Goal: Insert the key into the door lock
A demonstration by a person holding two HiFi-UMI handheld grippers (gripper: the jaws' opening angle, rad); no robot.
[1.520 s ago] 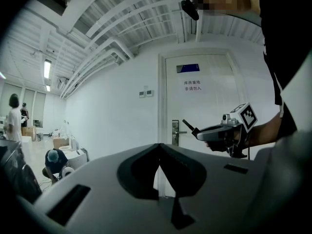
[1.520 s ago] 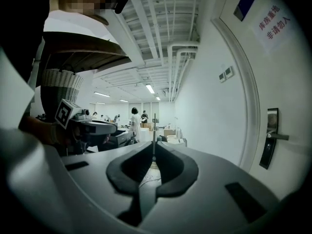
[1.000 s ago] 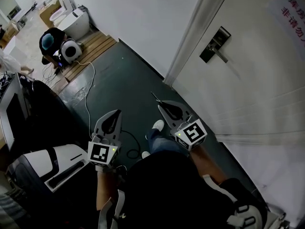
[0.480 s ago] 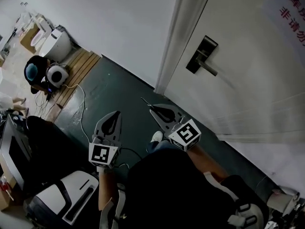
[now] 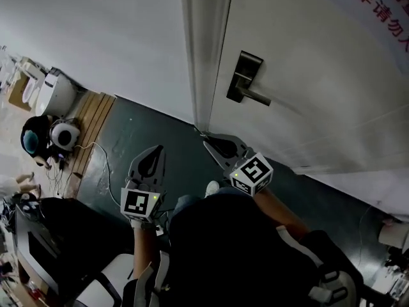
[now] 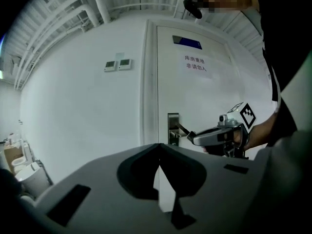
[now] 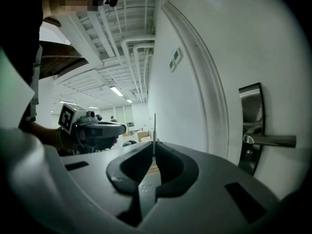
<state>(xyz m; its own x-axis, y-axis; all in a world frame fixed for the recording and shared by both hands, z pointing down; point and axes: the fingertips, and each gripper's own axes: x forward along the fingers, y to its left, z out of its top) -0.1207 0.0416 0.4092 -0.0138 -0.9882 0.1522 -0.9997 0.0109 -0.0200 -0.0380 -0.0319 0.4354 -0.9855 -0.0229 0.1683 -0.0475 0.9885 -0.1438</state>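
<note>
My right gripper (image 5: pixel 209 140) has its jaws clamped on the key (image 7: pixel 154 129), which looks like a thin blade and sits below the door lock (image 5: pixel 245 77), short of it. My left gripper (image 5: pixel 158 151), jaws together on nothing, hangs farther from the lock.

The door (image 5: pixel 319 75) is showing white, its notice (image 5: pixel 377 5) carrying red characters. The lock (image 5: pixel 246 78) is gleaming dark silver. The grey left gripper (image 5: pixel 158 150) and right gripper (image 5: pixel 209 141) are wearing black-and-white square markers. The key (image 7: pixel 154 128) is reading thin grey, and the floor (image 5: pixel 153 130) is showing dark green.
</note>
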